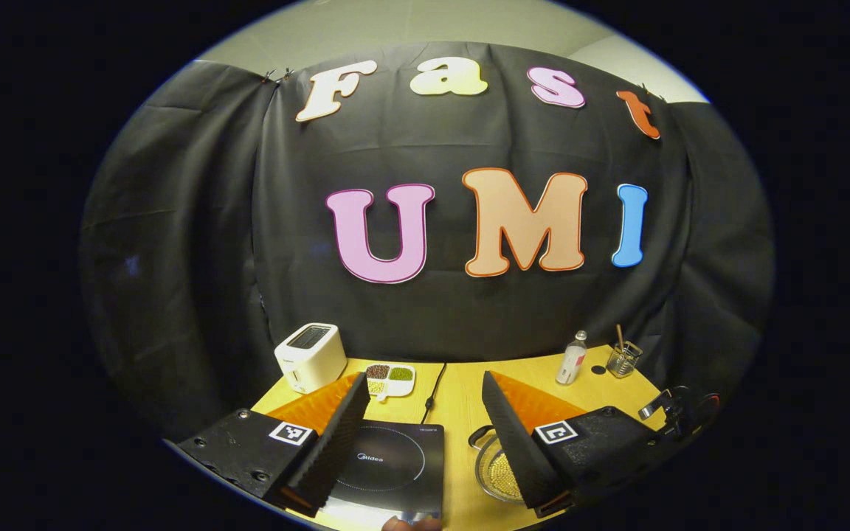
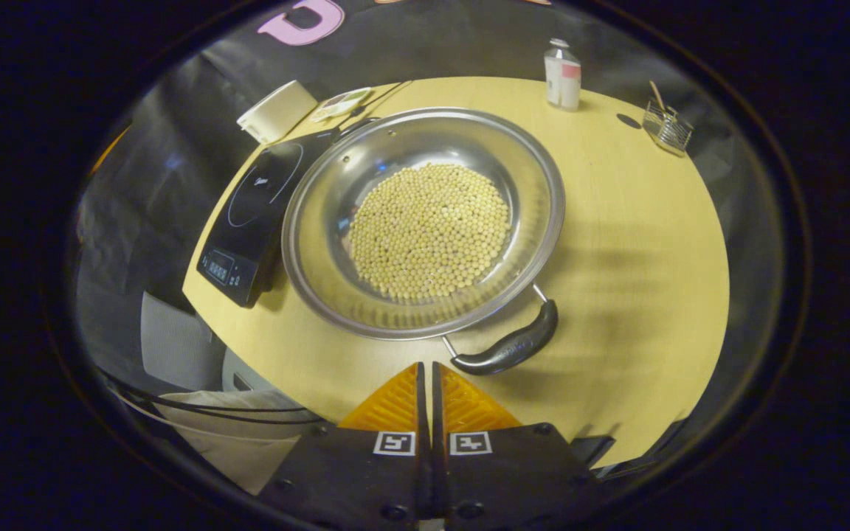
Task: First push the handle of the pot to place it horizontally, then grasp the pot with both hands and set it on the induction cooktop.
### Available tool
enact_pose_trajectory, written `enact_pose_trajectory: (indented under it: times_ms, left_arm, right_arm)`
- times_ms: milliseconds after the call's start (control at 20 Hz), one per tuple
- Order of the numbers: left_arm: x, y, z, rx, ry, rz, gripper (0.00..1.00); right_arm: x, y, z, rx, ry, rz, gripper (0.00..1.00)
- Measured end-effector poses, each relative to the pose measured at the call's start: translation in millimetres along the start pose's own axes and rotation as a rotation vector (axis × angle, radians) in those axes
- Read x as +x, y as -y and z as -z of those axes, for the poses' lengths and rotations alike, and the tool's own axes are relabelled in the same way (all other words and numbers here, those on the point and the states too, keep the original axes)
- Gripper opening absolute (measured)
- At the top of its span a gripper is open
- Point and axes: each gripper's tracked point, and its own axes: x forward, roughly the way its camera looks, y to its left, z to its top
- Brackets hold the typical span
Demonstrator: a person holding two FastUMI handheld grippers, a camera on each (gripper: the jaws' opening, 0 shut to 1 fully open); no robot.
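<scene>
Right claw [image 2: 426, 391] closed (empty), just short of pot [image 2: 425, 221] handle [image 2: 510, 346], left claw [image 1: 425, 435] wide open above cooktop [image 1: 395, 464]

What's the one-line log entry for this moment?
left gripper: open, above cooktop | right gripper: shut, empty, near pot handle | pot: on table, beside cooktop

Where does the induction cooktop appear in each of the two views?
Left gripper view: induction cooktop at bottom centre, between the left gripper's open fingers.
Right gripper view: cooktop at left, beside the pot.
Shared landmark: the white toaster behind the cooktop.
</scene>
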Motion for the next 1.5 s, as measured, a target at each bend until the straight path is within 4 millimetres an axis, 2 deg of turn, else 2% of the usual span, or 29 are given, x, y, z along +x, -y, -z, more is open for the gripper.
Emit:
enact_pose_trajectory:
  times_ms: [50, 350, 450, 500, 850, 1250, 1500]
  left_arm:
    - [2, -2, 0, 0.0, -0.002, 0.001, 0.94]
    - [12, -10, 7, -0.007, -0.017, 0.005, 0.94]
    - [13, -12, 12, -0.014, -0.025, 0.008, 0.94]
    - [15, -12, 14, -0.018, -0.031, 0.009, 0.94]
    - [20, -10, 38, -0.037, -0.078, 0.015, 0.94]
    - [22, -12, 56, -0.053, -0.121, 0.015, 0.92]
    - [25, -9, 73, -0.063, -0.159, 0.026, 0.94]
  right_arm:
    - [0, 2, -1, 0.004, -0.001, 0.007, 0.03]
    - [1, 8, -10, 0.056, -0.004, 0.007, 0.01]
    - [1, 14, -12, 0.064, -0.004, 0.018, 0.01]
    - [0, 18, -14, 0.064, -0.005, 0.028, 0.05]
    - [3, 45, -27, 0.068, -0.003, 0.078, 0.05]
    - [8, 76, -45, 0.039, -0.004, 0.146, 0.03]
    - [11, 86, -60, 0.049, 0.006, 0.159, 0.03]
